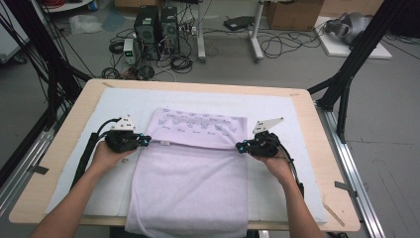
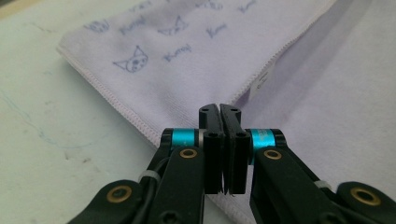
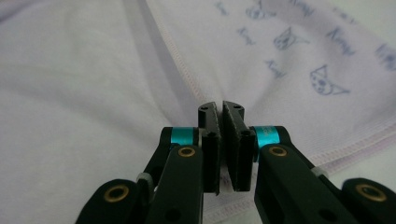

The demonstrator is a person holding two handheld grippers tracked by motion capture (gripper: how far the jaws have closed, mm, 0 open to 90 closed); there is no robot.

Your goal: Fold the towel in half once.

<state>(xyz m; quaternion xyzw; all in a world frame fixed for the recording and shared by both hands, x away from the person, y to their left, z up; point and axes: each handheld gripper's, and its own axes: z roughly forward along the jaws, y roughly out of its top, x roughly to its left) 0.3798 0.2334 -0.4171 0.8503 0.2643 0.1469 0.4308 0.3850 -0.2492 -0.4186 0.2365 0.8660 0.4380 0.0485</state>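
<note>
A lavender towel lies on a white mat, its near end hanging over the table's front edge. Its far part is folded back toward me as a flap printed with small blue cat faces. My left gripper is at the towel's left edge, level with the flap's hem. In the left gripper view my left gripper has its jaws pressed together over the stitched edge of the towel. My right gripper is at the right edge. In the right gripper view my right gripper is shut with pale towel fabric pinched between the pads.
The mat covers most of a light wooden table. A small white label sticks out under the flap's hem near the left gripper. Beyond the table, computer towers, cables and black frame posts stand on the floor.
</note>
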